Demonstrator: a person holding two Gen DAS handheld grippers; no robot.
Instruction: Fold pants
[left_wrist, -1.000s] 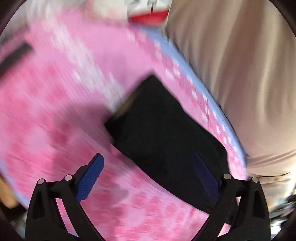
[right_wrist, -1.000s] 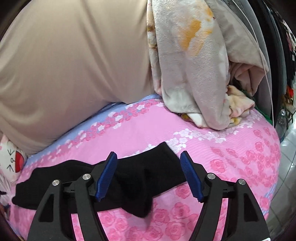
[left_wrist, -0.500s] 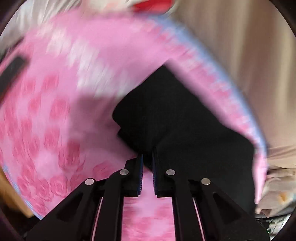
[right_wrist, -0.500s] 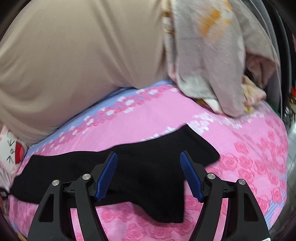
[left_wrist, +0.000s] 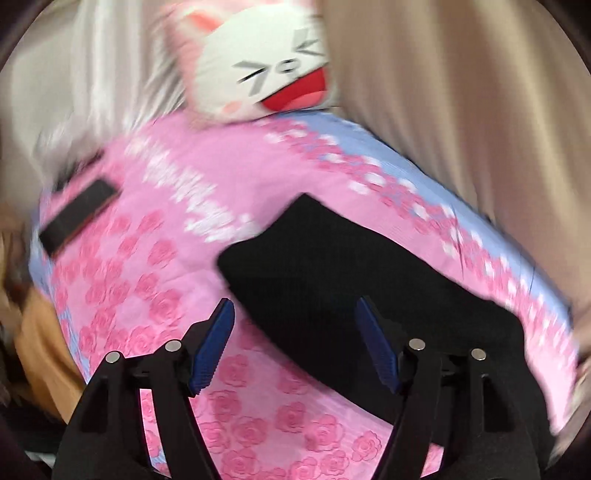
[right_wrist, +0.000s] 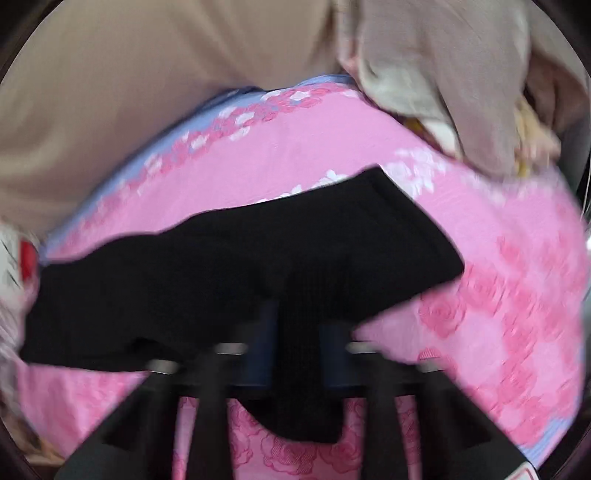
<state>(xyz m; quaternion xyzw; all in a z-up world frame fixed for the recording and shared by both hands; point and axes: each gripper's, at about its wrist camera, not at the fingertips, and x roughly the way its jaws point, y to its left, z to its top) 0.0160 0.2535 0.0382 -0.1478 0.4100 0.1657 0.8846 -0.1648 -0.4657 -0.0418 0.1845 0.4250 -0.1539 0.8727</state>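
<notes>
the right claw (right_wrist: 295, 354) has just been closing, and a ribbed fold of the black knit pants (right_wrist: 236, 280) now sits pinched between its dark blue pads; half a second ago those pads stood wide apart over the cloth. the left claw (left_wrist: 295, 347) has just been opening: half a second ago it was pressed nearly together at the near edge of the pants, and now its pads stand spread, with nothing gripped and the garment's edge lying below and behind the gap. judged from this, the left side has let go of its end while the right has taken a fresh hold, likely to carry one end over for the next fold.

the black knit pants (left_wrist: 354, 295) lie on the pink rose-printed bed cover with a pale blue border (left_wrist: 155, 295), stretched as a long band across the bed. in the right wrist view the right end looks like a squared hem or waistband edge, and a loose flap hangs down toward the camera below the pinch. the surface is matte and ribbed; motion blur hides finer creases. a white cartoon-face plush pillow (left_wrist: 266, 70) rests at the far edge of the bed, well apart from the pants.
</notes>
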